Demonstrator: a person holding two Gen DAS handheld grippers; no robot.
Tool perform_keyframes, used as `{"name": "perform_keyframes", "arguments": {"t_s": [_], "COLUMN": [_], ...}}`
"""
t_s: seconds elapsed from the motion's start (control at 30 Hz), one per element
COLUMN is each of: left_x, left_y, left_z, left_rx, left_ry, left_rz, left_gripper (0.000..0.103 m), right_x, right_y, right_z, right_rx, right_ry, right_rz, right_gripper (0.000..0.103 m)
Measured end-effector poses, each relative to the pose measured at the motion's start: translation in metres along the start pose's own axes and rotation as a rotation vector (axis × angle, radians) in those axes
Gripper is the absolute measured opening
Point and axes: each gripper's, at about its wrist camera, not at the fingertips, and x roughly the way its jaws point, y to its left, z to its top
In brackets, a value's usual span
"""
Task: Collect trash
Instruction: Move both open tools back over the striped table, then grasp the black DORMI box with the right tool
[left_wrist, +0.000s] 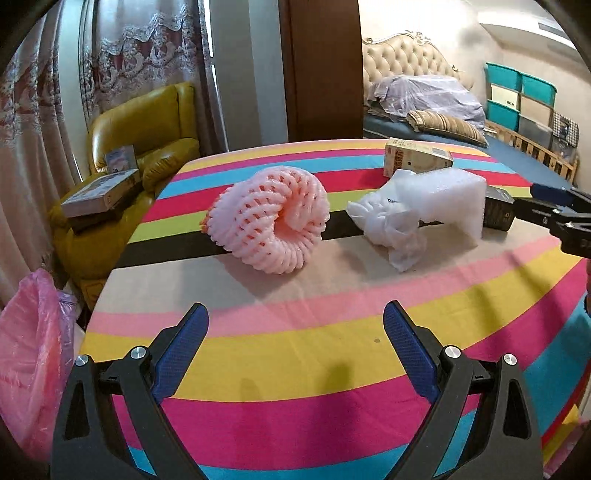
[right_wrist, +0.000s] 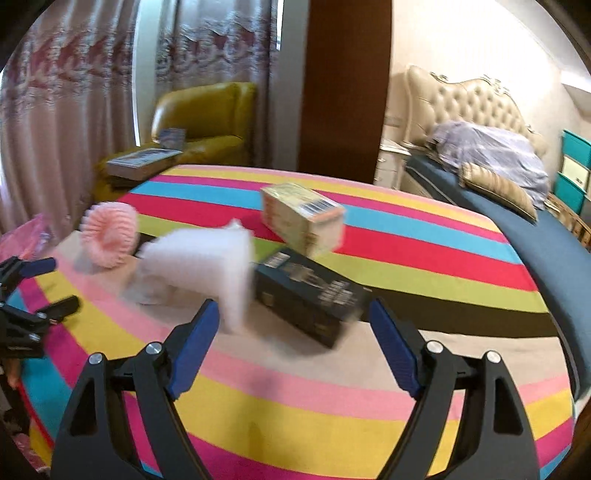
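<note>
On the striped tablecloth (left_wrist: 295, 347) lie a pink foam fruit net (left_wrist: 269, 218), a white foam wrap (left_wrist: 424, 210), a beige carton (left_wrist: 413, 157) and a dark box (left_wrist: 498, 212). My left gripper (left_wrist: 295, 325) is open and empty, well short of the foam net. My right gripper (right_wrist: 291, 321) is open and empty, just short of the dark box (right_wrist: 310, 295) and the white foam wrap (right_wrist: 207, 269). The carton (right_wrist: 303, 218) and the net (right_wrist: 110, 236) lie beyond. The right wrist view is blurred. Each gripper shows at the edge of the other's view.
A pink plastic bag (left_wrist: 33, 354) hangs at the table's left edge. A yellow armchair (left_wrist: 147, 129) with boxes (left_wrist: 99, 192) stands behind the table on the left. A bed (left_wrist: 424, 107) and stacked storage bins (left_wrist: 521, 99) are on the right.
</note>
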Motion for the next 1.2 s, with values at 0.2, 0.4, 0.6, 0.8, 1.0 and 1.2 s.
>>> {"name": "perform_keyframes", "arguments": {"t_s": [0.2,0.4,0.6,0.8,1.0,1.2], "left_x": [-0.003,-0.006,-0.009,-0.008,-0.006,-0.005], "left_y": [0.002,0.003,0.005,0.006,0.006,0.007], "left_z": [-0.002,-0.002,-0.003,-0.002,0.000,0.000], "left_rx": [-0.019,-0.015,-0.025,-0.030,-0.033,-0.034], "left_ry": [-0.008,-0.020,-0.031,-0.019,-0.003,0.006], "left_rz": [0.011,0.016,0.012,0.013,0.021,0.029], "left_gripper": [0.089,0.089,0.089,0.089,0.089,0.089], "right_x": [0.021,0.053,0.080,0.083,0.059,0.038], "right_y": [-0.016,-0.020,-0.017,-0.009,0.007,0.035], "right_z": [0.000,0.014,0.025,0.027,0.019,0.009], "right_rx": [0.008,-0.031,-0.047,-0.047,-0.059,-0.135], "right_ry": [0.064,0.134,0.187,0.179,0.129,0.103], "right_rz": [-0.033,-0.053,-0.026,0.062,0.148,0.195], "right_gripper": [0.081,0.081,0.081,0.049,0.039,0.039]}}
